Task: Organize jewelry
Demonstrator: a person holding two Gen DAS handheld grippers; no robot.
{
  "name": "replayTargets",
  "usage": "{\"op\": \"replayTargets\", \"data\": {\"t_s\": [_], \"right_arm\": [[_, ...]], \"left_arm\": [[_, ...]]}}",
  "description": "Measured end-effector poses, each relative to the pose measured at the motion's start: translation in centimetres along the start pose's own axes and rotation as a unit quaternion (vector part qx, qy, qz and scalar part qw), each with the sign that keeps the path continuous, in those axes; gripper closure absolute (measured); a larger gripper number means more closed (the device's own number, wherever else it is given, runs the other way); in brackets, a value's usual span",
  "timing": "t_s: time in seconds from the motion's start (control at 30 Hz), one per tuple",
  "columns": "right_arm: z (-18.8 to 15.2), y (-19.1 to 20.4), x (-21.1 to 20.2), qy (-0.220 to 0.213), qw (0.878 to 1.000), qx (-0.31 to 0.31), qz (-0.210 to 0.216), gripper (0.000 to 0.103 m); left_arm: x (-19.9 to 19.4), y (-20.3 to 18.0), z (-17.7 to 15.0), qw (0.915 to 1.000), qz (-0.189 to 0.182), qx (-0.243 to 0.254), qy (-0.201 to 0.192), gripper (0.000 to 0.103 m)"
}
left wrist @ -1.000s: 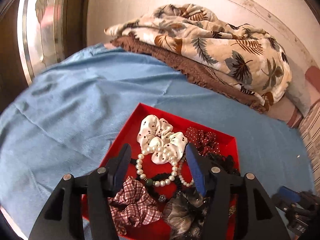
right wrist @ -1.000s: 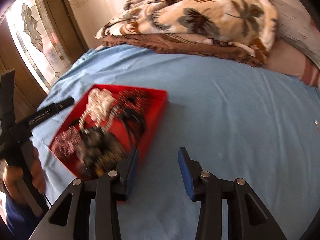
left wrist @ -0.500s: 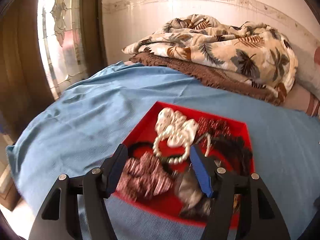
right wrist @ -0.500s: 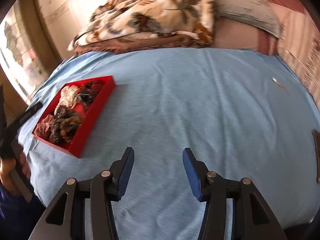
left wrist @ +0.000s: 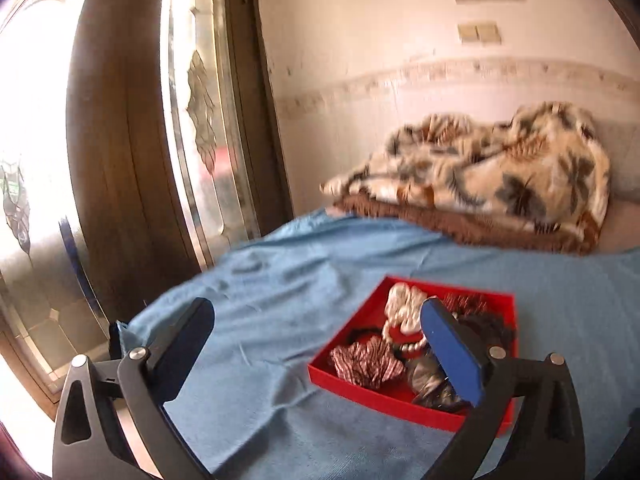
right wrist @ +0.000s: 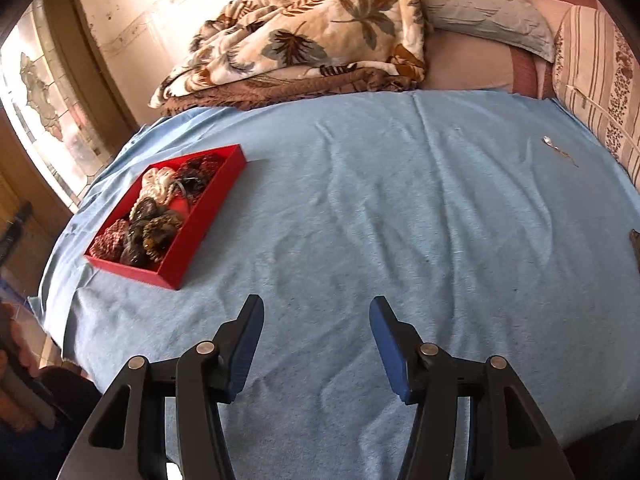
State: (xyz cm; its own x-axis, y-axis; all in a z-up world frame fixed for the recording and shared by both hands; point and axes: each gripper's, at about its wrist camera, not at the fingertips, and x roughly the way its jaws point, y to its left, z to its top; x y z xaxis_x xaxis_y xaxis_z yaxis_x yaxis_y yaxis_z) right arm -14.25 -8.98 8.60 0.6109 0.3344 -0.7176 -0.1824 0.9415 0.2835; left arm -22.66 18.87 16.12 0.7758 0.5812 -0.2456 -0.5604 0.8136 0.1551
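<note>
**Opening both claws above the blue bedspread, red tray off to one side**

Reading for brands or lettering gives nothing legible: the plaques high on the wall in the left wrist view are too blurred to tell.

The red tray (right wrist: 202, 224) is the one container. In the right wrist view it lies on the blue bedspread (right wrist: 380, 220) in the left middle of the frame; in the left wrist view it sits at lower right, partly behind the right-hand finger. Inside it, heaped and touching: a cream scrunchie (left wrist: 404, 308) at the far end, a dark red dotted scrunchie (left wrist: 466, 303) beside it, a pearl bracelet (left wrist: 414, 346) near the middle, a red-and-white plaid scrunchie (left wrist: 366, 364) at the near corner, and dark scrunchies (right wrist: 154, 236) along the near side. Details are smeared by blur.

The left gripper (left wrist: 316, 320) has its jaws spread wide and opening further, with nothing between them. The right gripper (right wrist: 316, 322) hangs over bare bedspread at lower centre, jaws apart and opening, also empty, well apart from the tray.

A small silvery piece (right wrist: 550, 142) lies alone on the bedspread at the upper right. A leaf-print blanket (right wrist: 312, 36) is piled across the top.
</note>
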Motion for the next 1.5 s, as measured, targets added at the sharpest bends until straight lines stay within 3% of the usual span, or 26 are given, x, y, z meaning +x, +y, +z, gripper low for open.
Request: {"op": "replayTargets", "data": {"t_s": [0.23,0.5,0.73,0.93,1.5], "right_arm": [[-0.7,1.7,-1.2,-0.02,1.0,-0.017,0.013,0.043],[-1.0,3.7,-3.6,-0.063,0.997,-0.053,0.0,0.032],[-1.3,5.3,-4.2,-0.077,0.993,-0.087,-0.036,0.028],[-1.5,5.9,-4.3,-0.078,0.991,-0.095,-0.049,0.027],[-1.6,5.8,-3.4,-0.065,0.992,-0.084,-0.064,0.023]], "left_arm": [[-4.8,0.8,2.2,0.9987,-0.042,-0.019,-0.022,0.0],[-6.9,-0.7,1.6,0.9974,-0.072,-0.009,0.008,0.0],[-6.0,-1.9,0.0,0.9901,-0.12,-0.008,0.072,0.0],[-4.9,-2.5,-1.6,0.9854,-0.121,-0.011,0.12,0.0],[-3.4,-4.6,-4.6,0.9737,-0.13,0.028,0.185,0.0]]}}
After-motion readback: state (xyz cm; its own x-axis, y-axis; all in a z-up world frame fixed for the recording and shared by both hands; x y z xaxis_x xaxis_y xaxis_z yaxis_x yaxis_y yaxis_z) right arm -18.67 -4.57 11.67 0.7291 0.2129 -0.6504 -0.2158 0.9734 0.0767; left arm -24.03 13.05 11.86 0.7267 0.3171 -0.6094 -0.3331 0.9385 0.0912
